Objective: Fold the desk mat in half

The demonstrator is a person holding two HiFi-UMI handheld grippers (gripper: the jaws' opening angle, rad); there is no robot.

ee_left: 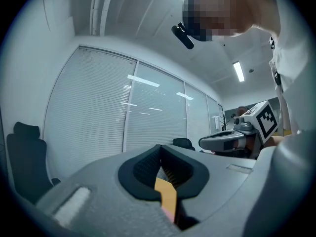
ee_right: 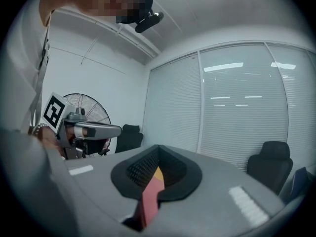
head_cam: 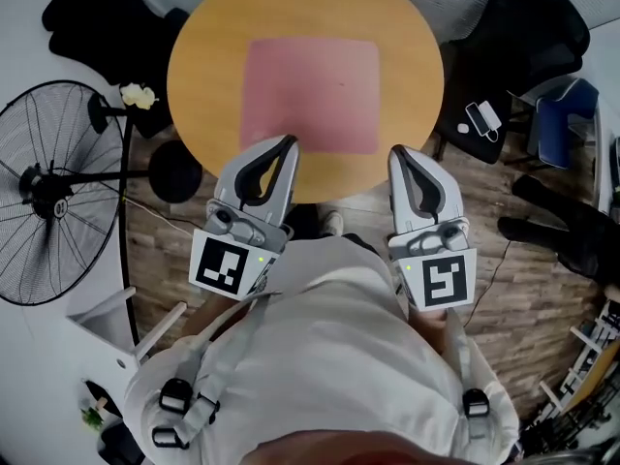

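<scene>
Close in front of the person's pale shirt (head_cam: 320,356), the left gripper (head_cam: 288,144) and right gripper (head_cam: 398,153) are held level. Both are smooth grey plastic shells with ribbed black pads (ee_left: 146,165) and cubes printed with black-and-white square markers, jaws pressed together at the tips, nothing gripped. Just beyond, the desk mat (head_cam: 310,95), a plain matte pink square sheet with no legible writing, is laid flat and unfolded on the round wood-toned table (head_cam: 208,66). Farther left, a black wire-caged fan (head_cam: 58,192) is noted on the plank floor (head_cam: 523,298).
</scene>
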